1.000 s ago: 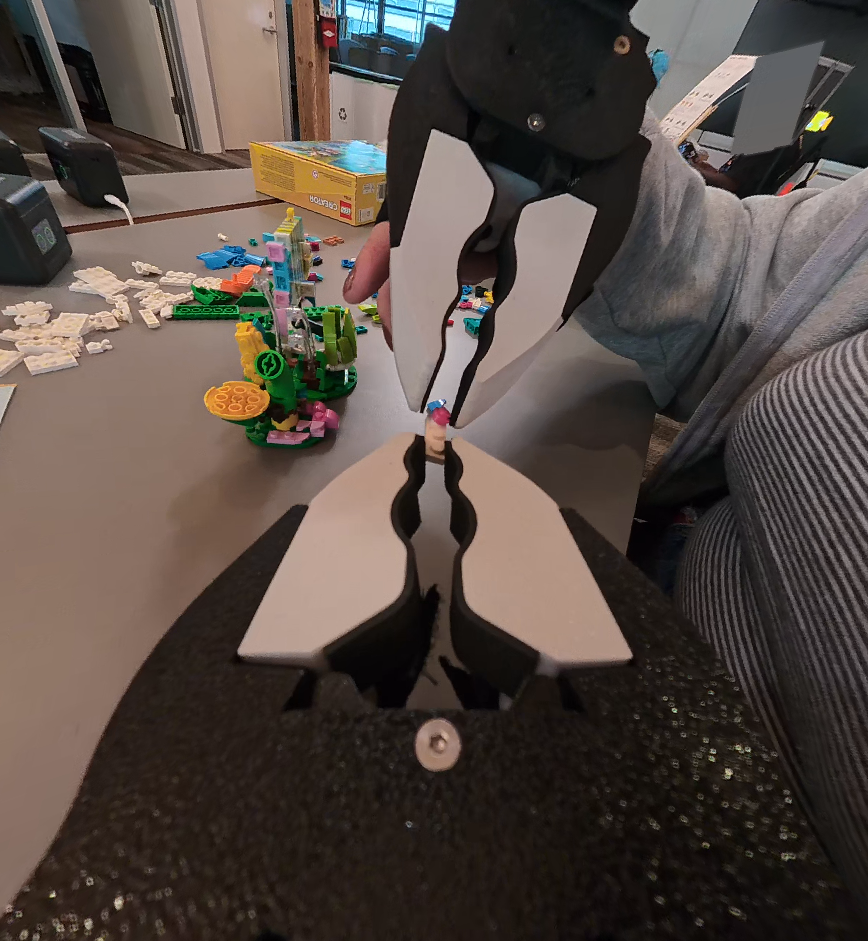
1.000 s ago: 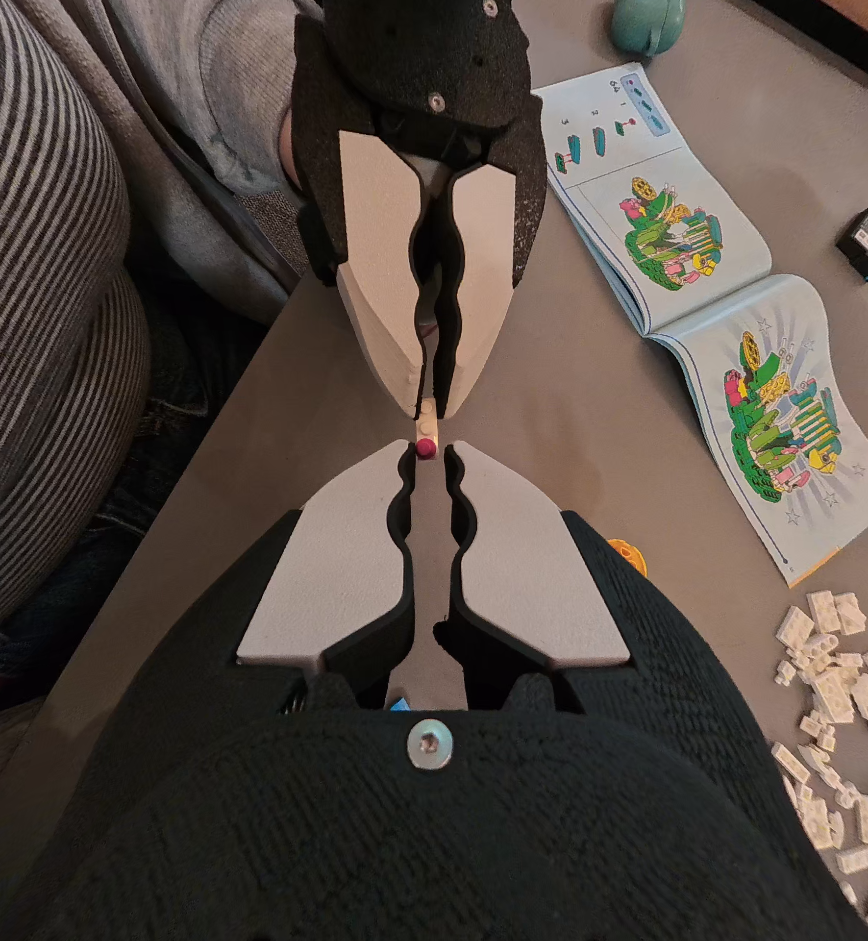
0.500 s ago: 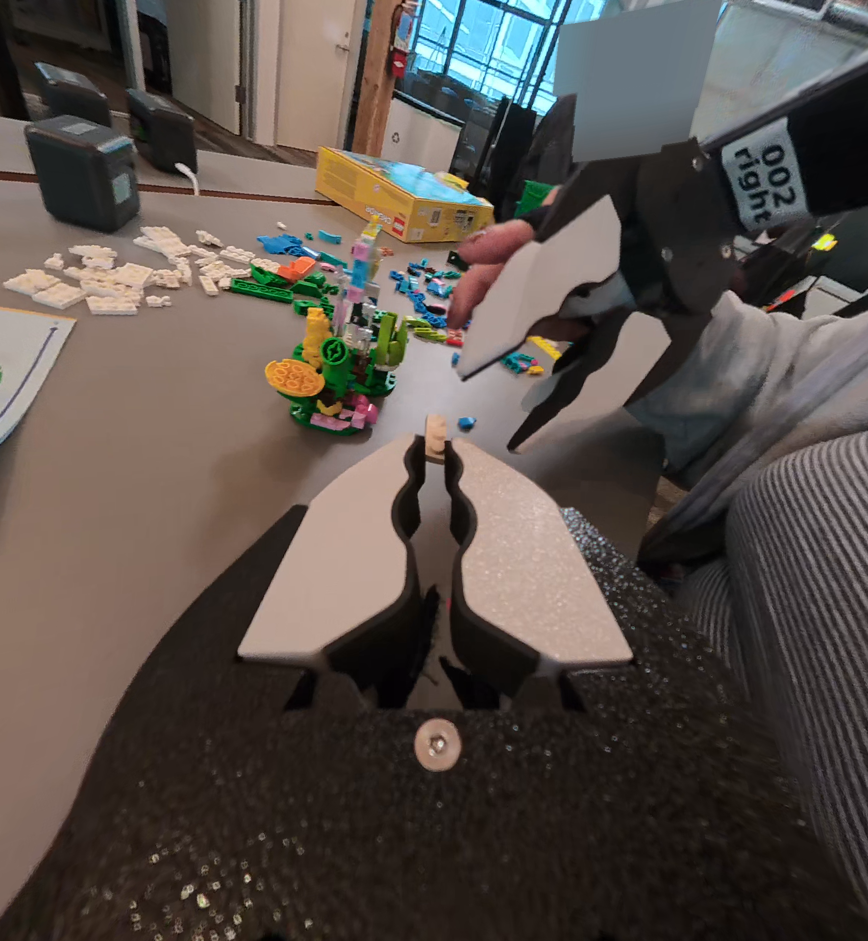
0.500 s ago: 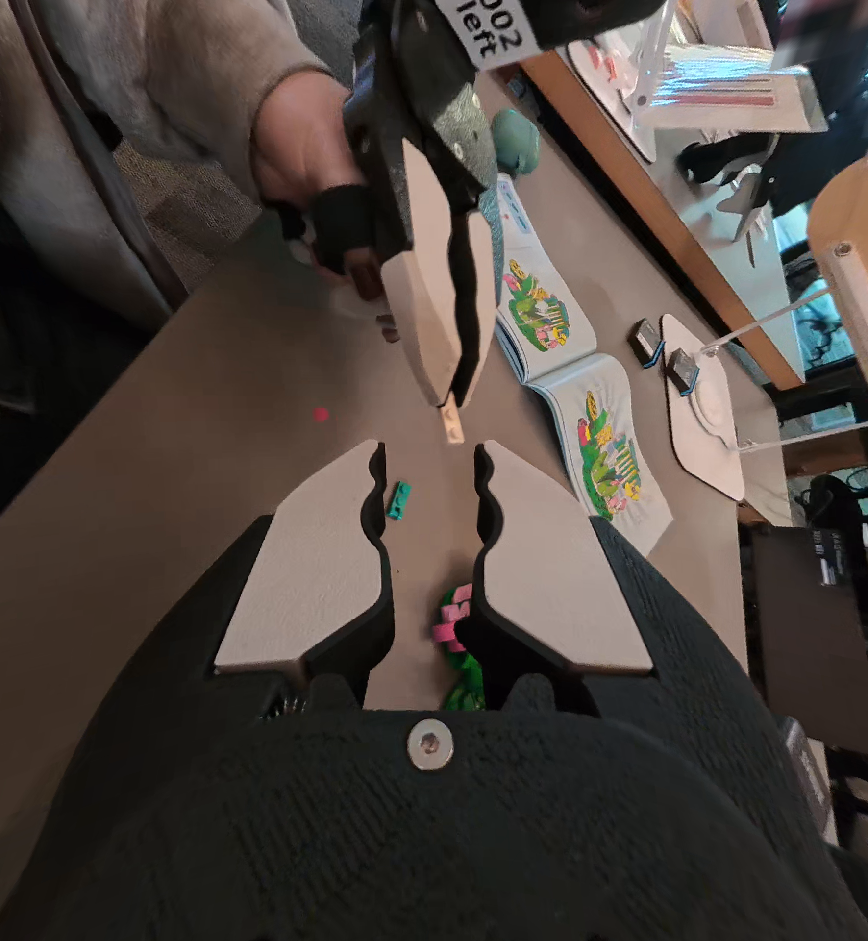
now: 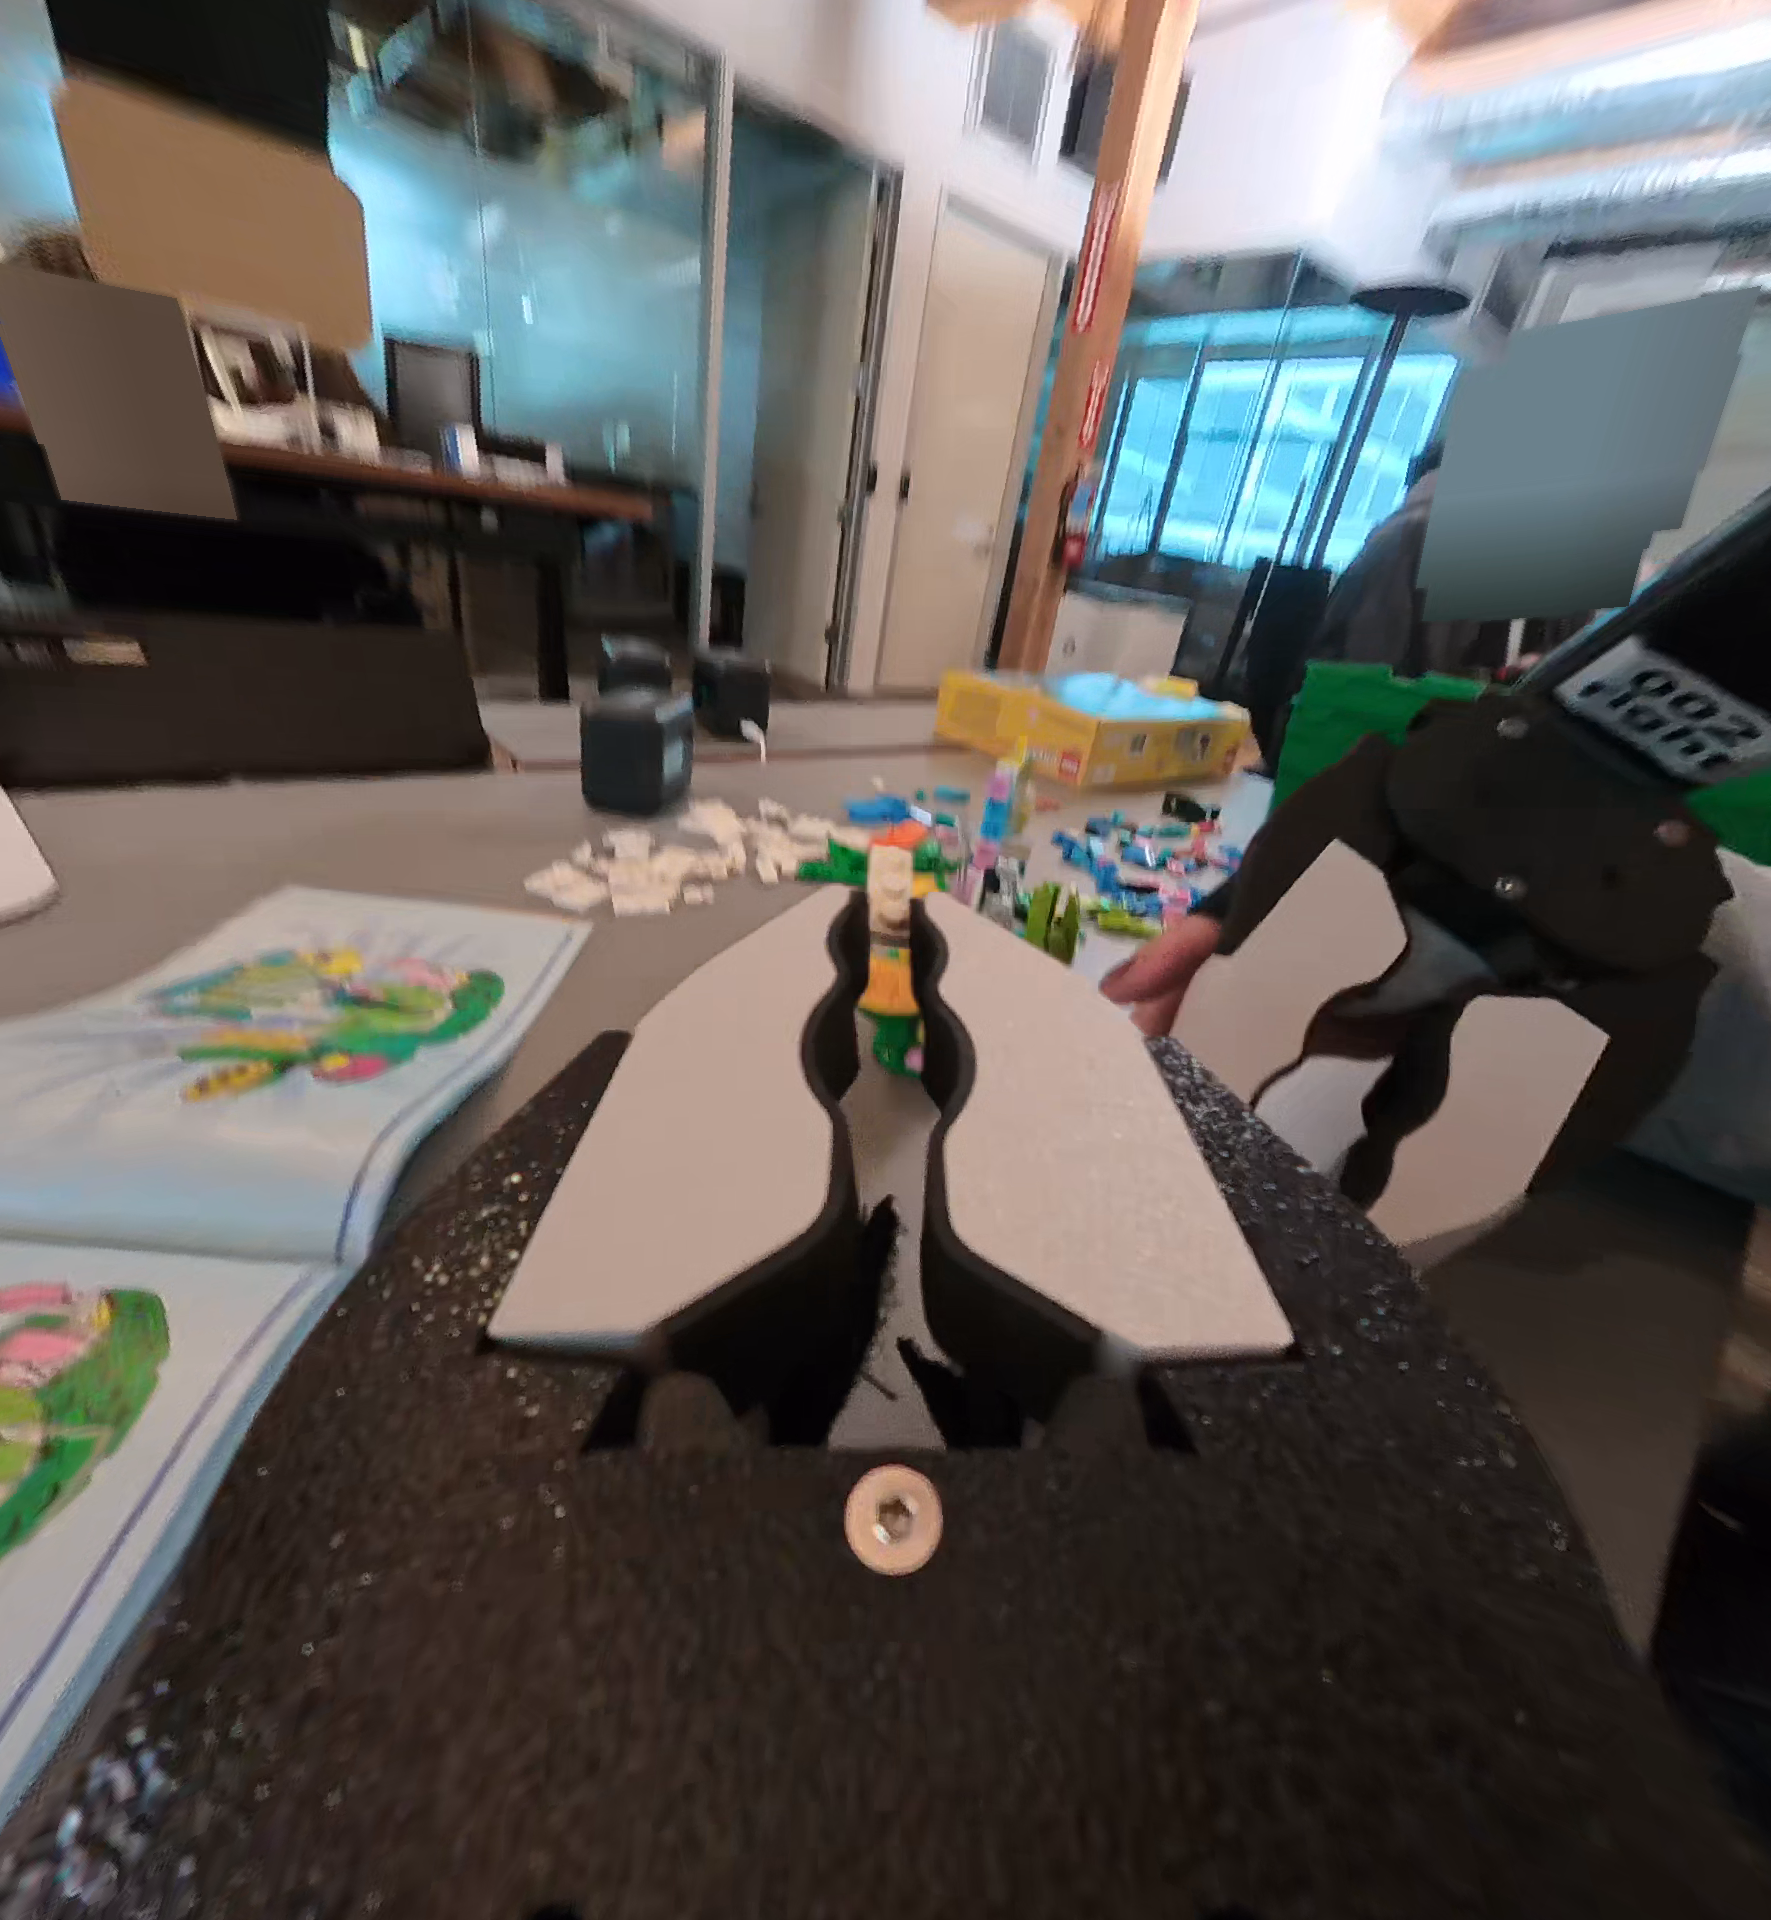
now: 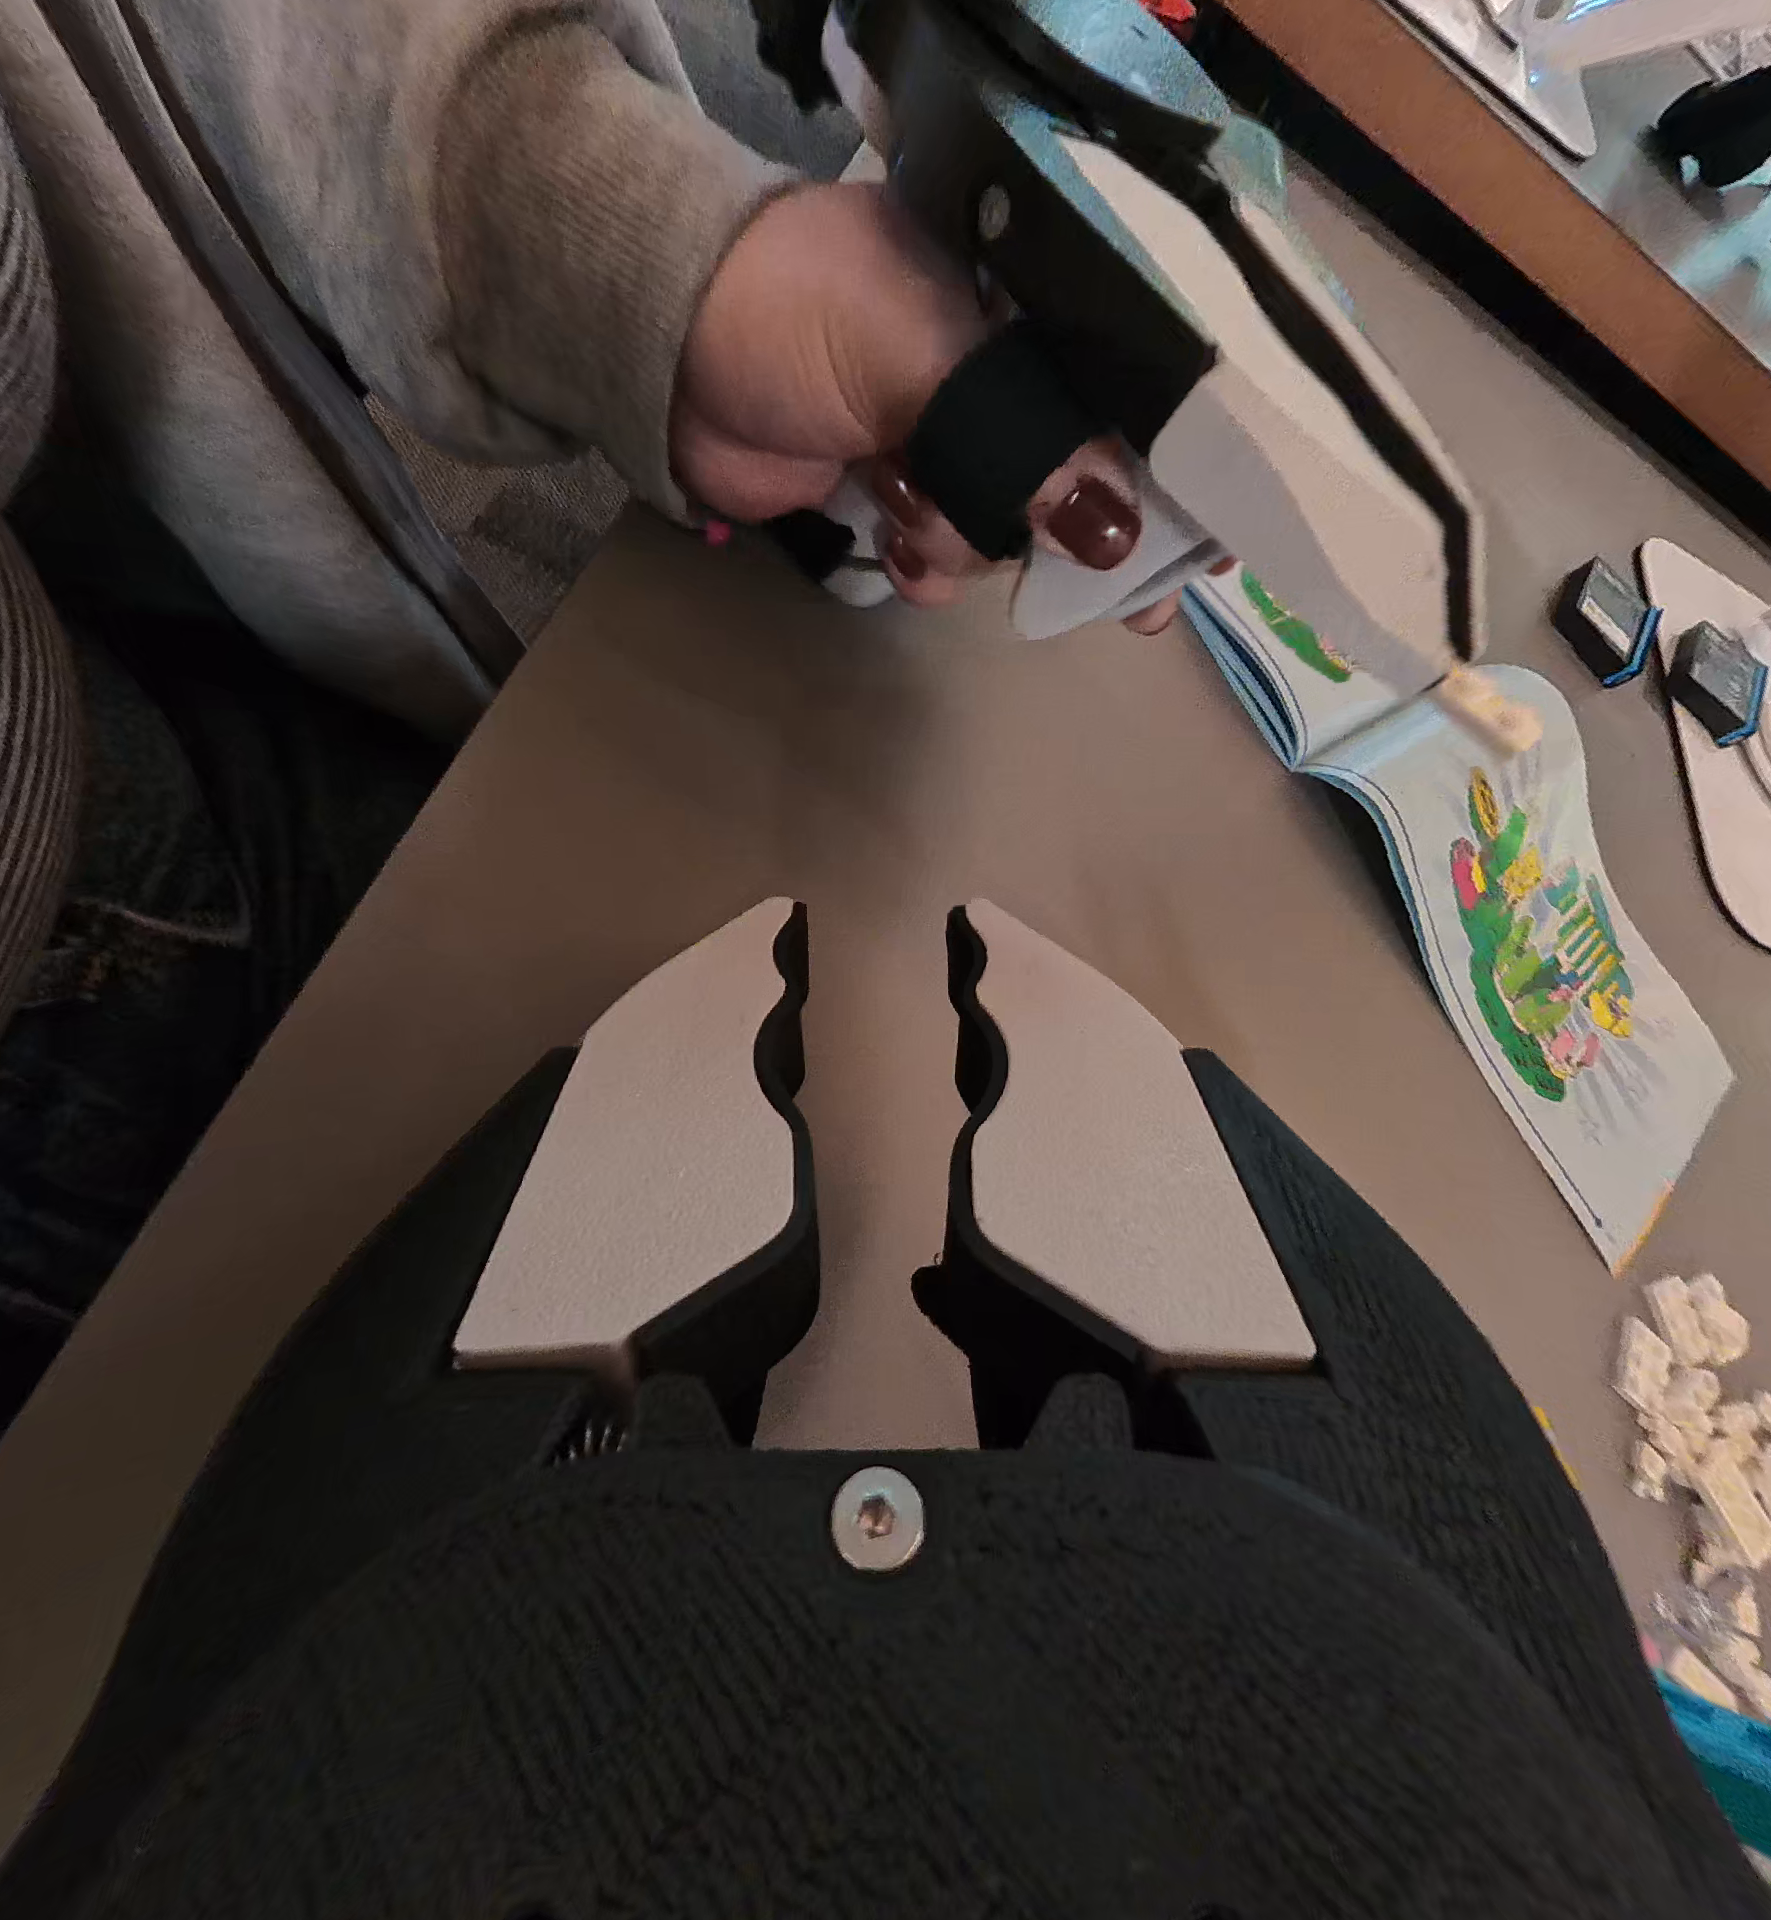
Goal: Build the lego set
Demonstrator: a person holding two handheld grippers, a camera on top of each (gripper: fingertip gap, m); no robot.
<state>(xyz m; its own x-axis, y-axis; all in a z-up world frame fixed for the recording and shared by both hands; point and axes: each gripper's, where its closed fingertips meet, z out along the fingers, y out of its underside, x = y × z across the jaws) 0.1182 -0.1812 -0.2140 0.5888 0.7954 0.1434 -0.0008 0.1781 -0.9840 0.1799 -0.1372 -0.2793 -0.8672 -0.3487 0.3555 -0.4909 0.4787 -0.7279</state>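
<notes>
My left gripper (image 5: 886, 906) is shut on a small tan lego piece (image 5: 888, 881) at its tips, held above the grey table. In the right wrist view the left gripper (image 6: 1461, 670) shows at the upper right, holding the tan piece (image 6: 1489, 709) over the instruction booklet (image 6: 1546, 966). My right gripper (image 6: 879, 914) is open and empty over bare table. It also shows at the right of the left wrist view (image 5: 1317, 1122), jaws apart. The green lego model (image 5: 1052, 920) stands just beyond the left fingertips. A tiny pink piece (image 6: 717, 532) lies at the table's edge under the hand.
The open booklet (image 5: 237, 1049) lies at the left. White bricks (image 5: 652, 873) and coloured bricks (image 5: 1141, 862) are scattered behind the model, with a yellow box (image 5: 1078, 727) and dark blocks (image 5: 637, 753) farther back. White bricks (image 6: 1712, 1455) lie at the right. The table edge and a person's lap are left. My hands' fingertips stand some 10 cm from each other.
The two grippers, tip to tip a second ago, have come apart. My right gripper opened and let go of the pink piece. My left gripper swung left toward the booklet, still holding the tan piece.
</notes>
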